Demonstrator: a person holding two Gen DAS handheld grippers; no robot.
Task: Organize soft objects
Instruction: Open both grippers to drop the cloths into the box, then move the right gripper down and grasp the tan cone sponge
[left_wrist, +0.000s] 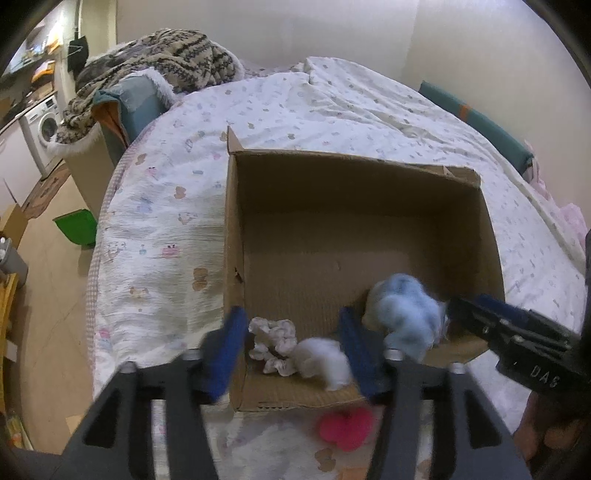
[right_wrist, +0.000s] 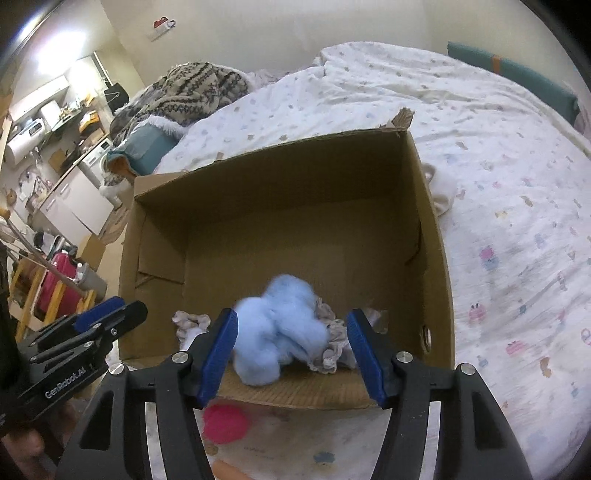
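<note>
An open cardboard box (left_wrist: 369, 184) (right_wrist: 280, 173) stands on the bed. Inside near its front wall lie a fluffy light blue toy (left_wrist: 406, 314) (right_wrist: 280, 325), a white fluffy piece (left_wrist: 325, 360) and crumpled patterned scrunchies (left_wrist: 273, 343) (right_wrist: 334, 345). My left gripper (left_wrist: 295, 347) is open over the box's front left corner, above the scrunchie and white piece. My right gripper (right_wrist: 291, 350) is open with the blue toy loose and blurred between its fingers; in the left wrist view it (left_wrist: 491, 314) reaches in from the right. A pink soft object (left_wrist: 345, 430) (right_wrist: 225, 422) lies on the bed before the box.
The bed has a white patterned quilt (left_wrist: 166, 221) (right_wrist: 517, 184). A knitted blanket (left_wrist: 159, 62) and teal cushion (left_wrist: 136, 103) lie at the far left. A green bin (left_wrist: 75, 225) stands on the floor at left, with a washing machine (left_wrist: 44, 125) beyond.
</note>
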